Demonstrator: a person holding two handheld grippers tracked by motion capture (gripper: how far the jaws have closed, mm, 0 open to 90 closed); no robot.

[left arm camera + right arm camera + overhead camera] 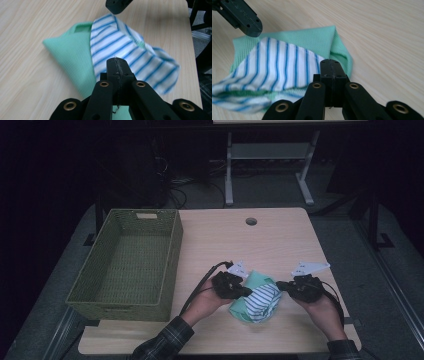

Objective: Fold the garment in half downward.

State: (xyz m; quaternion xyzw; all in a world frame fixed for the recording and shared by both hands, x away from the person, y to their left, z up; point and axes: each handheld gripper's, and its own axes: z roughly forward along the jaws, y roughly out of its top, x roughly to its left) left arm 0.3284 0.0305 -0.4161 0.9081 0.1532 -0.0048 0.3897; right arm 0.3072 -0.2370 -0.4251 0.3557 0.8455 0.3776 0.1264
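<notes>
Cloth (256, 301) (soft, light, floppy) is pinched at opposite edges by the left hand-held gripper (246, 291) and the right hand-held gripper (281, 285). Slack is judged likely between the two grips, so hems are best gripped.

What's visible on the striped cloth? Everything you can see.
The striped cloth is a soft knit-looking fabric, mint green on one face, white with blue stripes on the other. It sits folded and bunched on the table's near edge, one striped flap drooping. The left gripper and right gripper, jaws shut, pinch its opposite sides.
</notes>
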